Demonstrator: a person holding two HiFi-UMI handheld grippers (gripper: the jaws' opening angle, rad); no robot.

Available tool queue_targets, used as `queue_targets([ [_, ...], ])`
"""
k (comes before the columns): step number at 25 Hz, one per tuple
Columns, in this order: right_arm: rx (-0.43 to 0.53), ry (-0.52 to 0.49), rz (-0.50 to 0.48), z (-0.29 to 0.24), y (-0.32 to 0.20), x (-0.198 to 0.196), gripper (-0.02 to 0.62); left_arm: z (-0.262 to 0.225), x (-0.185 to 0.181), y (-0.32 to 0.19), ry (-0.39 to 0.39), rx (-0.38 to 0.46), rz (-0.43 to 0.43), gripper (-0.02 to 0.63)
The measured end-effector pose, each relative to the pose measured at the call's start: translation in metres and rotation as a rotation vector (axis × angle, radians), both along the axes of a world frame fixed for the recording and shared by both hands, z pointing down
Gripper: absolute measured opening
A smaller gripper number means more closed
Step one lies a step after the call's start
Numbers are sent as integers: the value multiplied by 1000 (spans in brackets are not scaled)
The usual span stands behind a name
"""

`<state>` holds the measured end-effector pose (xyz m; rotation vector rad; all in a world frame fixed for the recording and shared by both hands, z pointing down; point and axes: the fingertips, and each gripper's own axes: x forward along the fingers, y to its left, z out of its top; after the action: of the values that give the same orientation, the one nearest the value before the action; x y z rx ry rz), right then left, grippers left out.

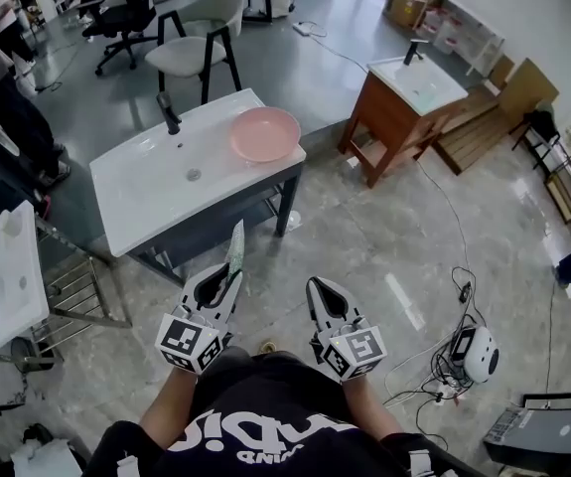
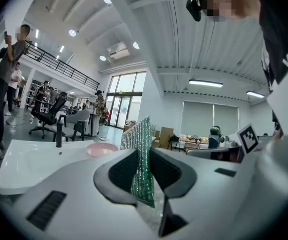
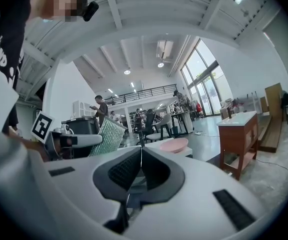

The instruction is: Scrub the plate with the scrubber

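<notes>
A pink plate [image 1: 264, 133] rests on the right end of a white sink top [image 1: 156, 182], next to a black tap [image 1: 169, 113]. My left gripper [image 1: 229, 277] is shut on a green and silver scrubber [image 1: 235, 249], which stands upright between its jaws, well short of the sink. The scrubber [image 2: 142, 159] fills the middle of the left gripper view, with the plate [image 2: 101, 149] beyond it. My right gripper [image 1: 321, 290] is shut with nothing in it, held beside the left one. From the right gripper view the plate [image 3: 173, 145] and scrubber [image 3: 106, 137] show ahead.
A second sink on a wooden cabinet [image 1: 404, 107] stands at the back right. Chairs [image 1: 198, 38] are behind the white sink. A metal rack [image 1: 76, 296] and another white sink [image 1: 2, 281] are at the left. Cables and a white device [image 1: 479, 354] lie on the floor at the right.
</notes>
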<state>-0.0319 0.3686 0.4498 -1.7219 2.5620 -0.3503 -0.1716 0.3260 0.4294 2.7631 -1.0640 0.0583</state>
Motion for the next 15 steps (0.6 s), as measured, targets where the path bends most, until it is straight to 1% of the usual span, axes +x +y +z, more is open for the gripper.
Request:
queue_targets([
  [5, 5, -10, -3, 2, -18, 12, 18, -1, 4, -18, 21, -5, -45, 94],
  [10, -14, -20, -14, 10, -33, 16, 18, -2, 12, -37, 20, 5, -43, 94],
  [15, -22, -12, -5, 15, -55, 24, 20, 1, 18, -66, 25, 5, -42, 94],
])
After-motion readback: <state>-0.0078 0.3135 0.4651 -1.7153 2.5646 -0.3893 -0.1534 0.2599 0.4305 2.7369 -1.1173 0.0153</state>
